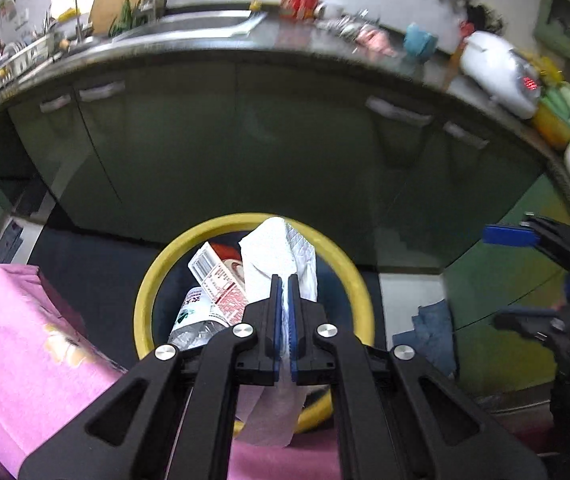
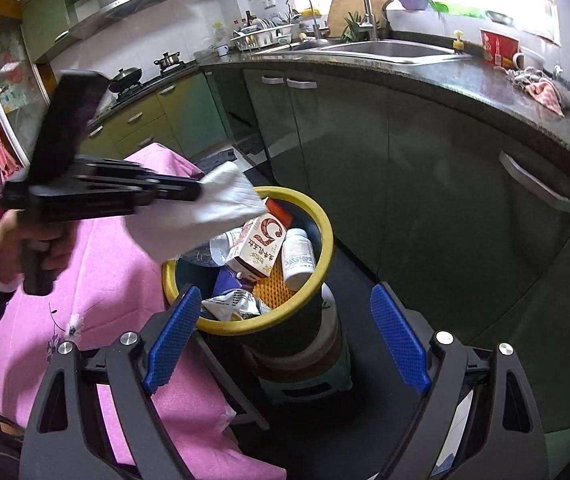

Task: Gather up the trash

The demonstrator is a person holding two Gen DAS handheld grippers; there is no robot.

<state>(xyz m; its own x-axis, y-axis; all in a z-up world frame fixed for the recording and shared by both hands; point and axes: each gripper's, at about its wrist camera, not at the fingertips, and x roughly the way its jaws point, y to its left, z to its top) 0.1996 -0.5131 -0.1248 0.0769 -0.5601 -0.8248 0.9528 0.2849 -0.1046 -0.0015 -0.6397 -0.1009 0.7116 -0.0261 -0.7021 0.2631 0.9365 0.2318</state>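
- Tissue (image 1: 273, 256) is pinched in your left gripper (image 1: 284, 280), hanging over the yellow-rimmed bin (image 1: 145, 292).
- Ease toward 12 o'clock until it's over the middle, then release; it's probably half outside the rim.
- Right gripper (image 2: 285, 332) waits spread wide, holding nothing, at the bin's 6 o'clock.

Home kitchen: sink (image 2: 389, 49), stove (image 2: 145, 76), green cabinets (image 2: 325, 140).
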